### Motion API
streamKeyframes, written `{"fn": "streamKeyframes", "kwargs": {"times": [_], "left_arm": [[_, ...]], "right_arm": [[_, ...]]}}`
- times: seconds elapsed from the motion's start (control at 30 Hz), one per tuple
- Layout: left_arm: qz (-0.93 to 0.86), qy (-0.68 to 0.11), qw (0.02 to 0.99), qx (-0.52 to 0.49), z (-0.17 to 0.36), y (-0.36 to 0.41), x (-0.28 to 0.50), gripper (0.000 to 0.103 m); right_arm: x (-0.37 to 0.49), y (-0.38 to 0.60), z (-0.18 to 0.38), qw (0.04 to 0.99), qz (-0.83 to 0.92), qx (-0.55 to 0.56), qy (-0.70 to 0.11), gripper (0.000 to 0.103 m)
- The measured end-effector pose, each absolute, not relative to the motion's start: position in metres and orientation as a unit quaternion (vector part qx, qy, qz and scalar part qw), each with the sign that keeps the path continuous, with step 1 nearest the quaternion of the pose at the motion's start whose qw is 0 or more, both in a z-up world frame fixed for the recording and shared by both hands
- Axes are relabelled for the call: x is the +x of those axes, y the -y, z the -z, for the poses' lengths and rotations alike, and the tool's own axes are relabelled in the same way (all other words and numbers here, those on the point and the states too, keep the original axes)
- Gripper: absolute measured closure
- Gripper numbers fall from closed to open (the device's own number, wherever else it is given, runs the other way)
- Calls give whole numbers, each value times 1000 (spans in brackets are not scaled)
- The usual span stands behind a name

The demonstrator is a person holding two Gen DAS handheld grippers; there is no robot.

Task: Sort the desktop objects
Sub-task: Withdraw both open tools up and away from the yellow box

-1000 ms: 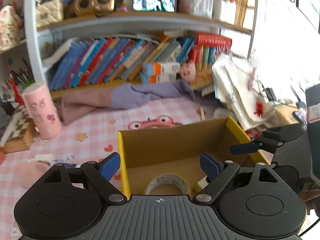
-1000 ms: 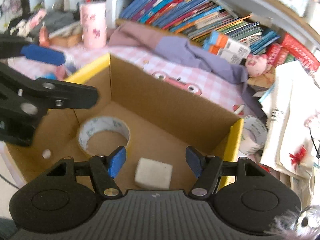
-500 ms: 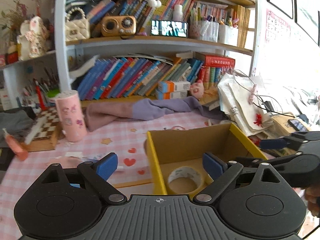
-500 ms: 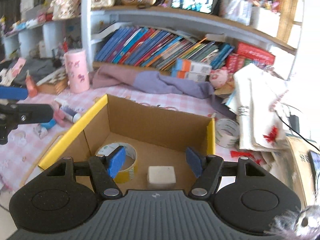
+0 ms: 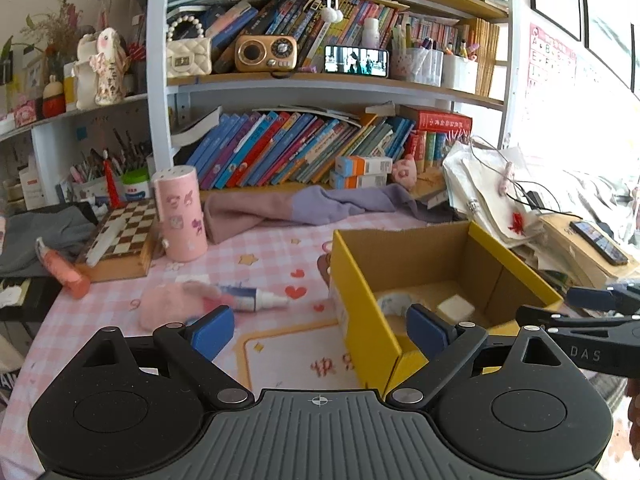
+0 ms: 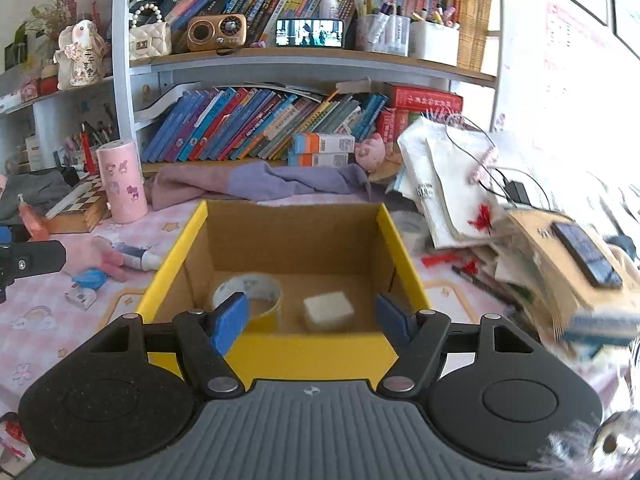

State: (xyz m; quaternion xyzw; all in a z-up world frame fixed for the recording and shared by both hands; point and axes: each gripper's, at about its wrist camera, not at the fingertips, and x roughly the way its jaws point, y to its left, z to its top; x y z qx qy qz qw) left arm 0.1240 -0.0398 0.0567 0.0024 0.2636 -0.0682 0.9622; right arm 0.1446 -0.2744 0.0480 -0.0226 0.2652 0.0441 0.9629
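1. Yellow-edged cardboard box [image 5: 404, 272] lies ahead and right of the left gripper [image 5: 318, 328], whose jaws stand wide, have just been opening and hold nothing. The loose items still to sort lie ahead and left of it on the pink checked cloth [image 5: 272, 256]: a white tube [image 5: 250, 300], long axis running left to right across the fingers, partly overlapped by a blurred pink fluffy thing [image 5: 176, 308]. This hand seems the nearer to them.
2. From the right wrist, the right gripper [image 6: 312, 320] sits before the box's near wall, jaws half open, just widening, empty. Inside the box lie a tape roll [image 6: 248, 290] and a white block [image 6: 328, 310]. A small blue item [image 6: 90, 278] left of the box is too blurred to name.
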Motion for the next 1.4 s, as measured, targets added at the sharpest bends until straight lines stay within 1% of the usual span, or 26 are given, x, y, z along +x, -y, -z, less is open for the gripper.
{"fn": "streamKeyframes", "kwargs": {"times": [0.17, 0.23, 0.37, 0.7, 0.87, 1.07, 1.4], "left_arm": [[65, -264, 962, 0, -49, 17, 97, 8], [60, -271, 961, -3, -44, 7, 88, 8], [51, -287, 957, -12, -35, -12, 70, 8], [34, -332, 943, -7, -14, -43, 37, 8], [38, -347, 937, -2, -9, -51, 29, 8], [42, -374, 926, 32, 0, -51, 26, 8], [18, -381, 924, -4, 2, -70, 23, 8]], "right_arm": [[114, 253, -40, 961, -24, -12, -275, 34], [102, 245, -38, 961, -13, -8, -277, 31], [80, 229, -31, 959, -4, 1, -282, 28], [35, 185, -7, 944, -22, 21, -328, 28], [29, 169, -3, 936, -45, 17, -348, 27], [28, 146, 1, 927, -76, 1, -367, 26], [29, 119, 5, 916, -119, -51, -379, 26]]}}
